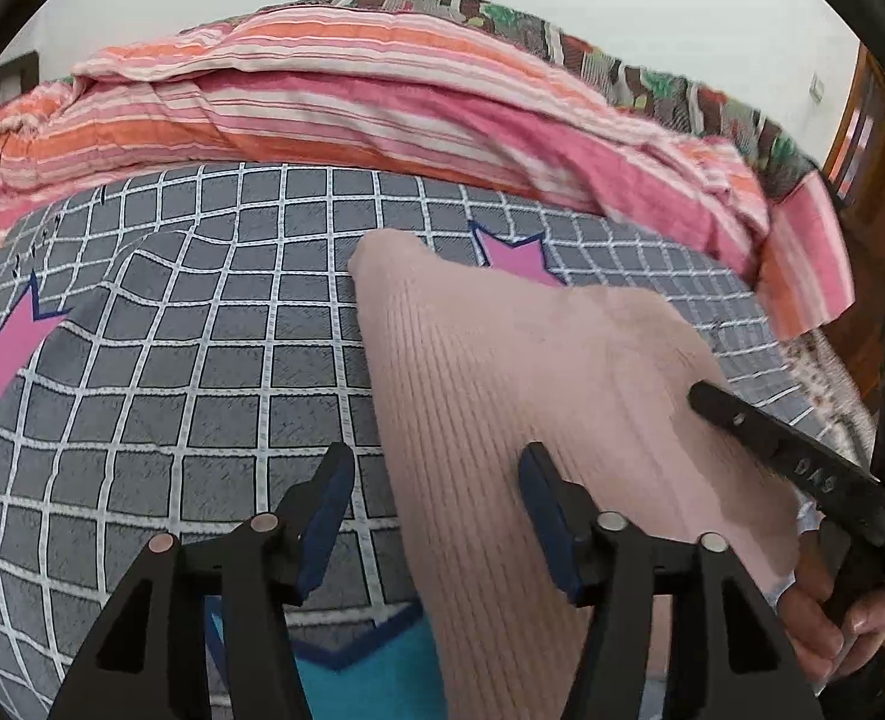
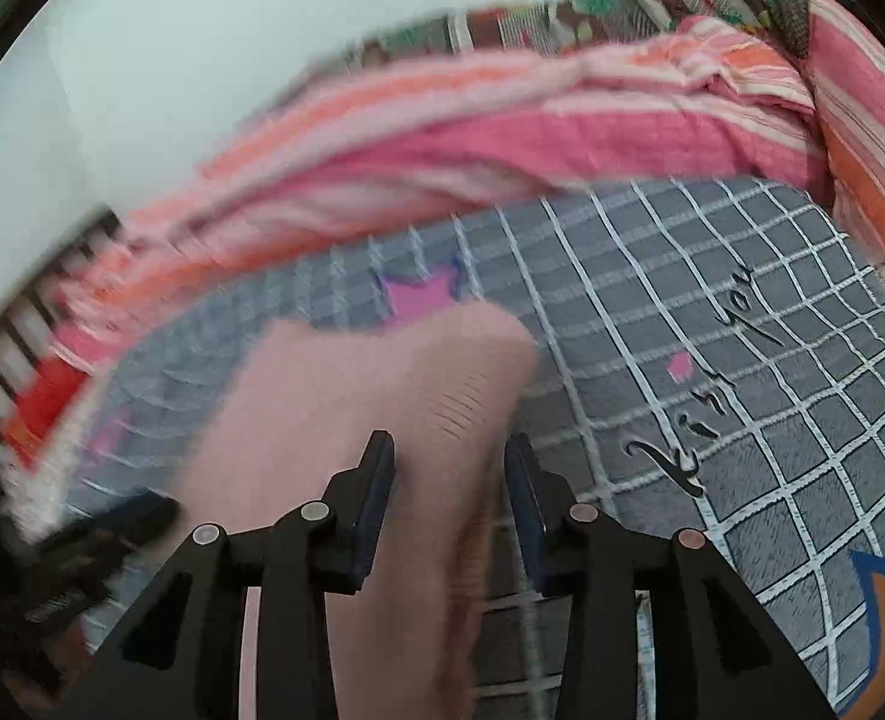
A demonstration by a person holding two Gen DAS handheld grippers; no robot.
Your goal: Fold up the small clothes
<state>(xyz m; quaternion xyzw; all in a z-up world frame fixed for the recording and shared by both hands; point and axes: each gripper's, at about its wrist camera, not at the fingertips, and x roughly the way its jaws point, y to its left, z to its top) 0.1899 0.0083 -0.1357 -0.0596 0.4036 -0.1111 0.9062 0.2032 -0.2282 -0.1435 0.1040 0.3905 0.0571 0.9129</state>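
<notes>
While both spread, left tool (image 1: 436,516), right tool (image 2: 449,504) over pink garment (image 1: 502,372)

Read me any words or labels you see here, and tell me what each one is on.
"Kiss you": black script on the grey checked sheet, right wrist view; the middle letters are a bit unclear.
Raised letters on the right claw's finger, seen upside down in the left wrist view: perhaps "DAG", too small to be sure.
No text on the pink knit garment or the striped blanket.
</notes>
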